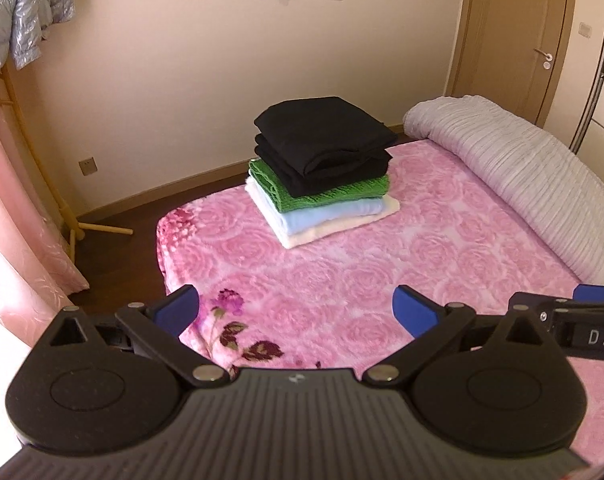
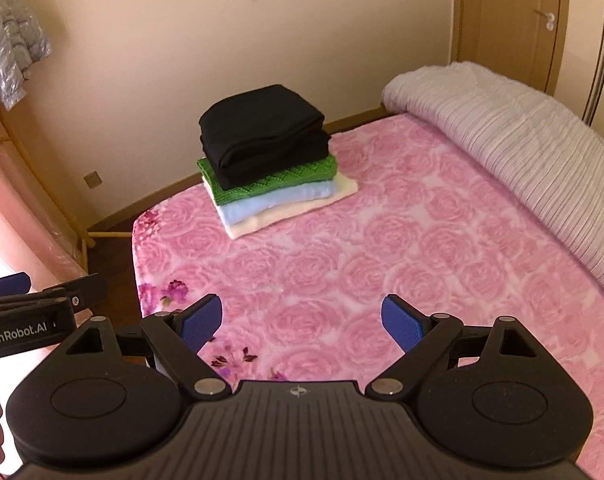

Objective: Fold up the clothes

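Observation:
A stack of folded clothes (image 1: 322,172) (image 2: 268,164) rests at the far corner of a bed covered by a pink rose blanket (image 1: 362,264) (image 2: 382,248). From top to bottom it holds black garments (image 1: 322,136), a green knit (image 1: 334,194), a light blue piece (image 1: 334,212) and a cream piece (image 1: 330,226). My left gripper (image 1: 296,310) hovers open over the near part of the blanket, nothing between its blue pads. My right gripper (image 2: 302,322) is likewise open and empty, well short of the stack. Each gripper shows at the edge of the other's view.
A rolled grey ribbed quilt (image 1: 522,176) (image 2: 522,136) lies along the bed's right side. Pink curtains (image 1: 18,220) and a wooden rack (image 1: 58,196) with a silver padded jacket (image 1: 18,12) stand at the left. A wooden door (image 1: 522,40) is at the back right. Dark floor (image 1: 114,248) borders the bed's left edge.

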A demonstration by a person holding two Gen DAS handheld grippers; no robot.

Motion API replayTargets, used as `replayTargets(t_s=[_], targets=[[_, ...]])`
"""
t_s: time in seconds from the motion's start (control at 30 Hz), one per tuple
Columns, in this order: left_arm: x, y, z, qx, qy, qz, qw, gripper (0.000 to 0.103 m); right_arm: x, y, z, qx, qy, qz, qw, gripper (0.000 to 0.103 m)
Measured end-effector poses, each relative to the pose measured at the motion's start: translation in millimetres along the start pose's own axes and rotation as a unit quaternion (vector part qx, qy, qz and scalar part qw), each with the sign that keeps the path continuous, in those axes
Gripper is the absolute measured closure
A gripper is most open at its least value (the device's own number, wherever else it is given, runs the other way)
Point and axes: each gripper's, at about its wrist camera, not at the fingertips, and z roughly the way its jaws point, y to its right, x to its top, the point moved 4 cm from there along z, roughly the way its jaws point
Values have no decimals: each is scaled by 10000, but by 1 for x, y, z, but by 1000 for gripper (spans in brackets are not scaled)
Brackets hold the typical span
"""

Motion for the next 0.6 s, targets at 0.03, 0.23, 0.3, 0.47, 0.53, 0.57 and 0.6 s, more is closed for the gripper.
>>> replayTargets(t_s=[0.03,0.23,0.3,0.47,0.53,0.57,0.6], targets=[[1,0,4,1,-33,-8,10000,1,1,1,4,19,-40,41,10000,14],[5,0,32,-88,-325,-12,9994,1,11,6,30,52,-311,280,9991,14],[7,0,42,-124,-400,0,9991,1,14,7,39,15,-371,302,9989,14],[15,1,65,-210,-536,49,9983,1,21,8,62,-83,-521,318,9981,14],[18,2,75,-228,-589,60,9980,1,24,8,71,-106,-577,342,9977,14],[19,2,80,-235,-616,72,9978,1,26,9,75,-120,-605,355,9975,14],[20,2,85,-243,-643,84,9976,1,28,9,80,-137,-630,355,9973,14]])
